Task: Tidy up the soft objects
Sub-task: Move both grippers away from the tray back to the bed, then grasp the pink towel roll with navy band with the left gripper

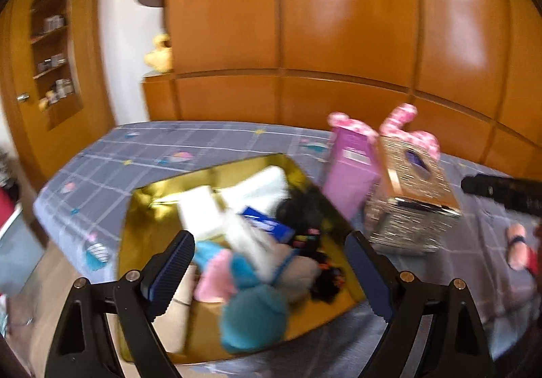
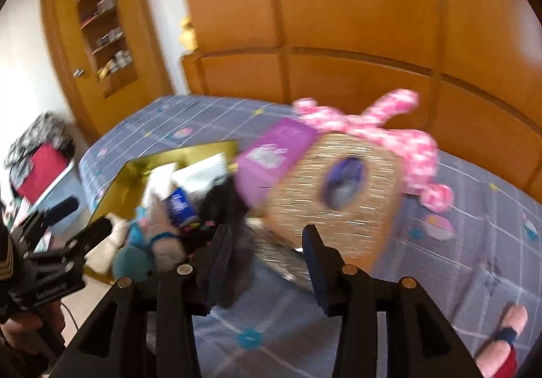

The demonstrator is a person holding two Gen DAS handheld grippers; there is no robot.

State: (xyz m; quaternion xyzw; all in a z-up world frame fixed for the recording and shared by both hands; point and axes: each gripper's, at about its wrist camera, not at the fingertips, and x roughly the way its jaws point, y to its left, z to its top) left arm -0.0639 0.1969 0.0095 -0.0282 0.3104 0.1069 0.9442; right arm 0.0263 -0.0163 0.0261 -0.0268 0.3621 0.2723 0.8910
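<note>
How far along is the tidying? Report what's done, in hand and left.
Done: the gold tray already holds a pile of soft toys and packets. In hand: nothing; the left gripper and right gripper are both open and empty. Left: the pink plush behind the glittery box and a doll still on the bed.

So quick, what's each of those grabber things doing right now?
Left gripper: open, holding nothing.
Right gripper: open, nothing between its fingers.
</note>
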